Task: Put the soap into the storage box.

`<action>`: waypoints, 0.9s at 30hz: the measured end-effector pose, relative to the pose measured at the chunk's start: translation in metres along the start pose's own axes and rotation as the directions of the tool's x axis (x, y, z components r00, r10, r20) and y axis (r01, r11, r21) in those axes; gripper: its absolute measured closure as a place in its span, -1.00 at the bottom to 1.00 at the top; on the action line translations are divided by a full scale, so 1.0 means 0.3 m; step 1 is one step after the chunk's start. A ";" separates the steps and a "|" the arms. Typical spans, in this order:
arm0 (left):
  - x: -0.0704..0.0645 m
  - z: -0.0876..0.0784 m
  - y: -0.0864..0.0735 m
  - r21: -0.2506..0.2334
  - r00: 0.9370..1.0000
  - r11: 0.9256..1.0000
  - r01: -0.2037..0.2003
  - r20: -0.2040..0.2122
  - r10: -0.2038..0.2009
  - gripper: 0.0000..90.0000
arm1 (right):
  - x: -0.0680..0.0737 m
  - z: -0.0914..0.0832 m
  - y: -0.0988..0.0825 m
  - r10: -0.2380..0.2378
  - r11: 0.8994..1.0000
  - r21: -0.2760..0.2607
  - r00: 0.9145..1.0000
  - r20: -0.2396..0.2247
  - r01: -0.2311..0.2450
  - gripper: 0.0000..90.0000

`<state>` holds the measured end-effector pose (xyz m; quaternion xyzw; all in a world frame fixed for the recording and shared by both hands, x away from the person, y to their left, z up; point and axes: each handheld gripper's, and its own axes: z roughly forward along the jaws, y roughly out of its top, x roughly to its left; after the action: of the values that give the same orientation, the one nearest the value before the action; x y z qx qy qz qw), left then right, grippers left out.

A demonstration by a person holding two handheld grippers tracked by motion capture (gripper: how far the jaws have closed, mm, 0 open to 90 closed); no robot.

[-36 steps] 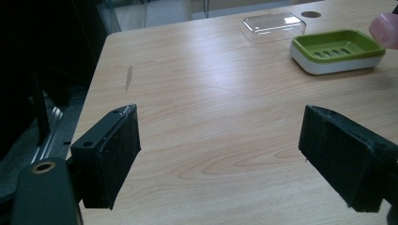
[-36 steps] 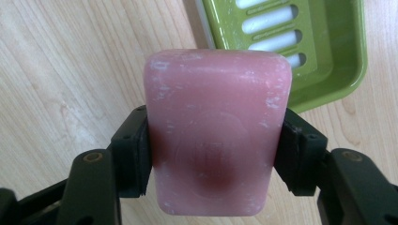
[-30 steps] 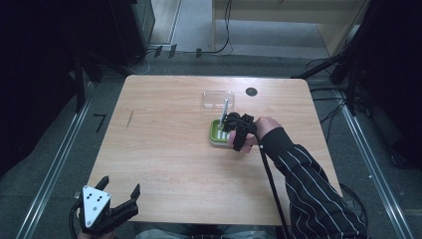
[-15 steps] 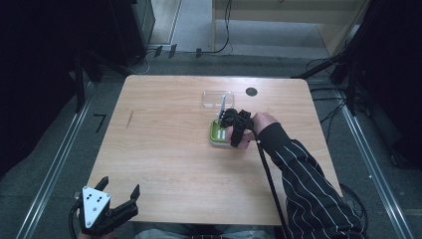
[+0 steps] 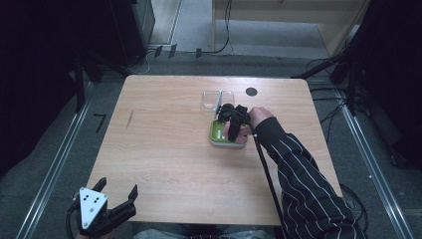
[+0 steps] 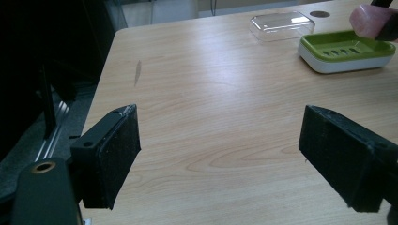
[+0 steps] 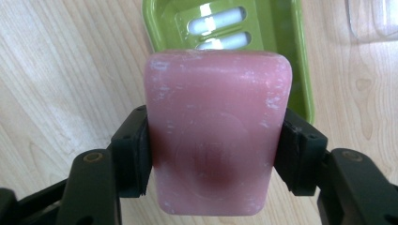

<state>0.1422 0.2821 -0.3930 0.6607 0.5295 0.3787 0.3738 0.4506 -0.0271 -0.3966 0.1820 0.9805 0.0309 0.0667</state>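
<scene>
A pink bar of soap [image 7: 216,131] is clamped between the jaws of my right gripper [image 7: 213,154], which is shut on it. It hangs just over the green soap dish [image 7: 281,51] with its slotted white insert. From above, my right gripper [image 5: 233,119] sits over the soap dish [image 5: 217,133] at the table's middle right. The soap [image 6: 375,21] also appears at the far right in the left gripper view, above the dish [image 6: 345,51]. My left gripper [image 5: 107,209] stands open at the near left edge, nothing between its pads [image 6: 110,159].
A clear plastic lid [image 5: 217,98] lies just behind the dish, also seen as the lid [image 6: 281,26]. A dark round hole [image 5: 251,91] marks the table near the far right. A small dark scratch [image 5: 129,118] is on the left half of the wooden table [image 5: 164,159].
My right gripper with the soap has shifted slightly toward the left and nearer, settling over the green dish. My left gripper has stayed in place.
</scene>
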 end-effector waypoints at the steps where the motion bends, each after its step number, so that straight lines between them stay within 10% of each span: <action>1: -0.002 0.001 0.000 -0.001 1.000 1.000 -0.001 0.002 0.001 -0.70 | 0.001 0.002 0.003 0.001 1.000 0.000 1.000 0.001 -0.001 -0.14; 27: -0.007 0.007 0.004 -0.001 1.000 1.000 -0.007 0.009 0.007 -0.70 | -0.057 0.079 0.048 -0.104 0.994 0.013 0.994 0.015 0.104 -0.14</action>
<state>0.1442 0.2798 -0.3929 0.6640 0.5252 0.3773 0.3753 0.4748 -0.0190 -0.4169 0.1312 0.9883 0.0197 0.0747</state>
